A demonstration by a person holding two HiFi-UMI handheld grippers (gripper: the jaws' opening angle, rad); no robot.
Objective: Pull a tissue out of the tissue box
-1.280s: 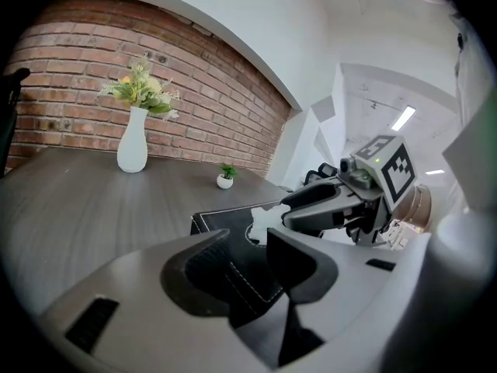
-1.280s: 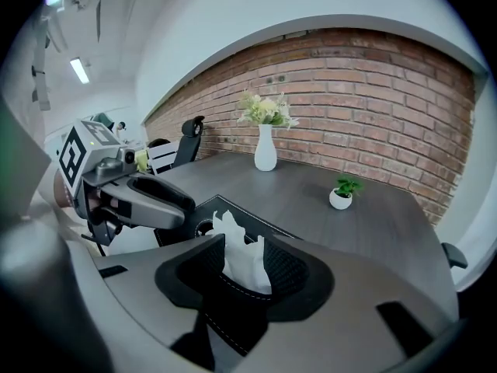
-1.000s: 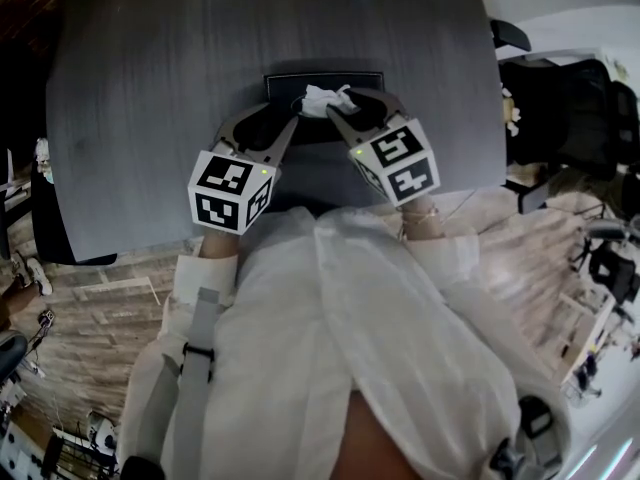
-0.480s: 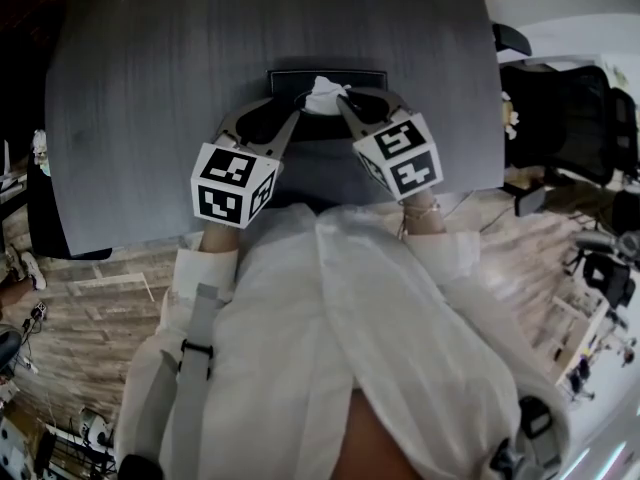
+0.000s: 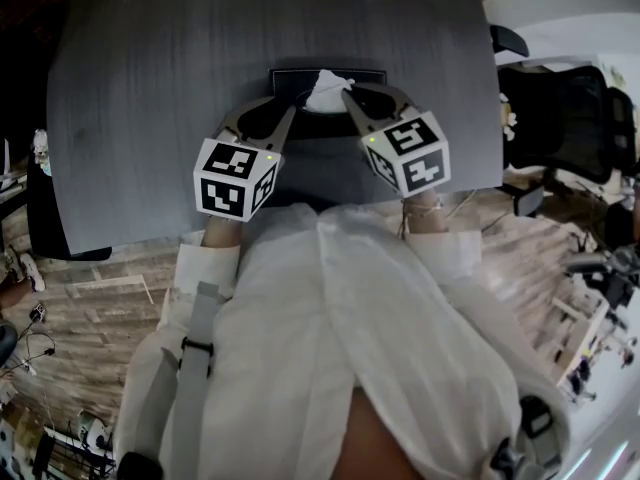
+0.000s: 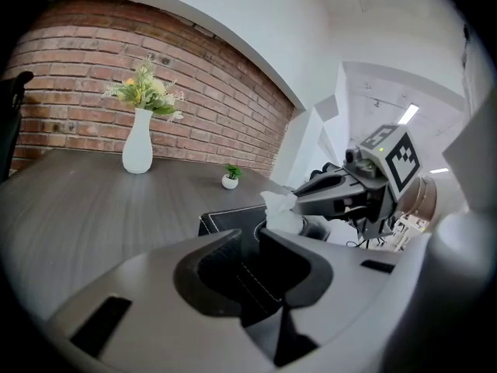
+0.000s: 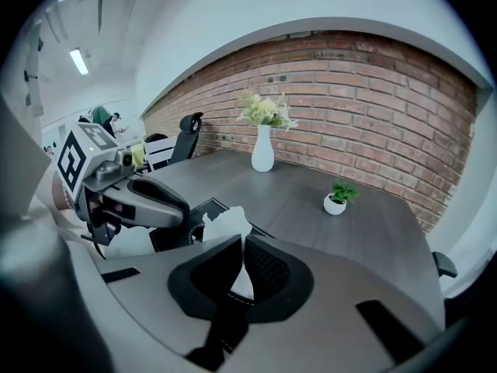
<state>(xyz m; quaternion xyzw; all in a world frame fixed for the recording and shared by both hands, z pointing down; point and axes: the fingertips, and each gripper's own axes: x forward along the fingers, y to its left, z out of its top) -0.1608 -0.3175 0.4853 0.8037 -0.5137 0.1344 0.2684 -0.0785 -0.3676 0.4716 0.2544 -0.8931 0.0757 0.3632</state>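
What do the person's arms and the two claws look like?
The left claw and right claw are grey, curved, with black inner pads. Each carries a white cube with black square markers. The sleeves are white and loose.

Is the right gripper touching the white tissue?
Touching. In the right gripper view, the jaws of the right gripper have just been closing and now pinch the tissue between their tips. White paper shows between the pads.
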